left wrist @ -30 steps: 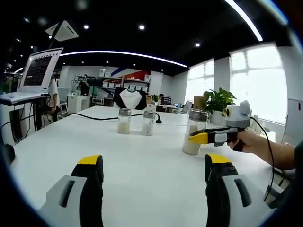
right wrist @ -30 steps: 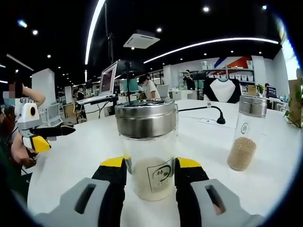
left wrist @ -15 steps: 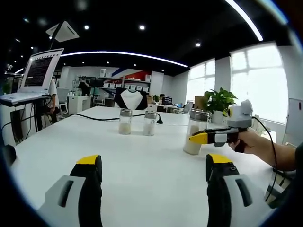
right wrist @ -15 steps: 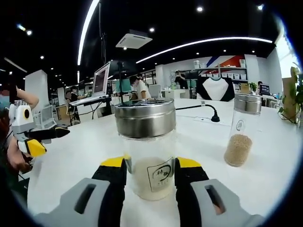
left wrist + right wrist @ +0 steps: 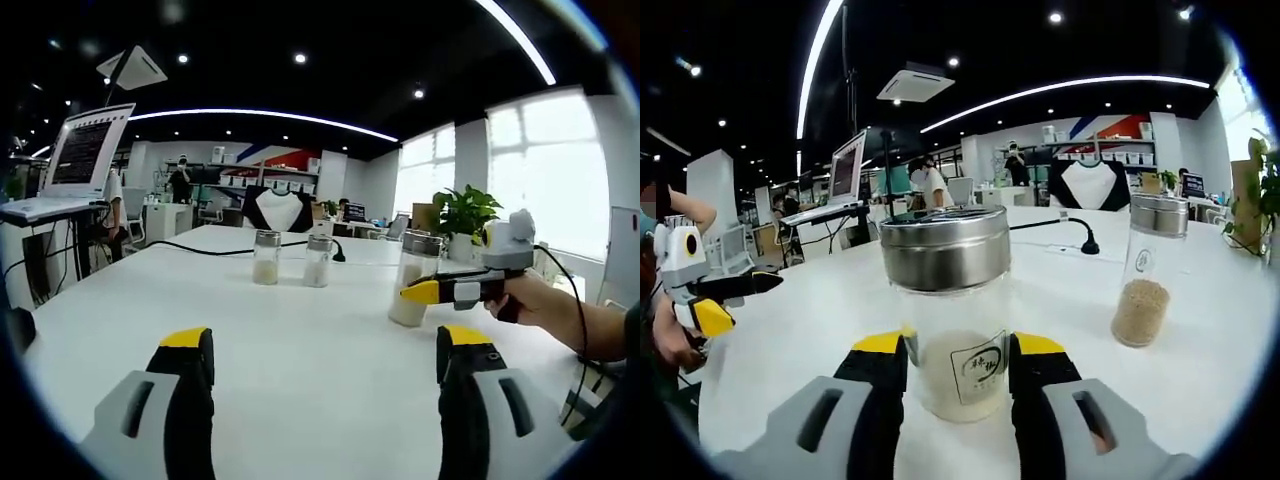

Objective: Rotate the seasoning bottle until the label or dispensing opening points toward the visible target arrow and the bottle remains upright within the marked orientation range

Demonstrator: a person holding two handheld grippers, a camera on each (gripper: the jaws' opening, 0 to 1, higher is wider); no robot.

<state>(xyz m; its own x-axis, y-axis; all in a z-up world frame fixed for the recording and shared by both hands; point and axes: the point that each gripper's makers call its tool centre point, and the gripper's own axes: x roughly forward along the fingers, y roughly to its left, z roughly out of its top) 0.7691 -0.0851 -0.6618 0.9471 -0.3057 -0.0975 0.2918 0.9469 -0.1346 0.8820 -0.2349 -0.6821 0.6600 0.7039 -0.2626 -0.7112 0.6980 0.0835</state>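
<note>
A glass seasoning bottle (image 5: pixel 950 310) with a steel cap and pale grains stands upright on the white table (image 5: pixel 790 350). Its square label (image 5: pixel 980 368) faces the right gripper view, slightly right of centre. My right gripper (image 5: pixel 958 352) is shut on the bottle's lower body, its yellow-tipped jaws pressing both sides. In the left gripper view the same bottle (image 5: pixel 411 279) stands at the right with the right gripper (image 5: pixel 452 291) on it, held by a hand. My left gripper (image 5: pixel 325 345) hovers low over the table, open, with nothing between its jaws.
Two more seasoning bottles (image 5: pixel 266 257) (image 5: pixel 317 260) stand mid-table; one of them (image 5: pixel 1145 285) is right of the held bottle. A black cable (image 5: pixel 1070 232) crosses the far table. A laptop on a stand (image 5: pixel 75 150) is at the left and a potted plant (image 5: pixel 465 213) at the right.
The right gripper view has swung a little, so the background and the second bottle sit slightly further left. The held bottle stays between the jaws. The left gripper has hardly moved.
</note>
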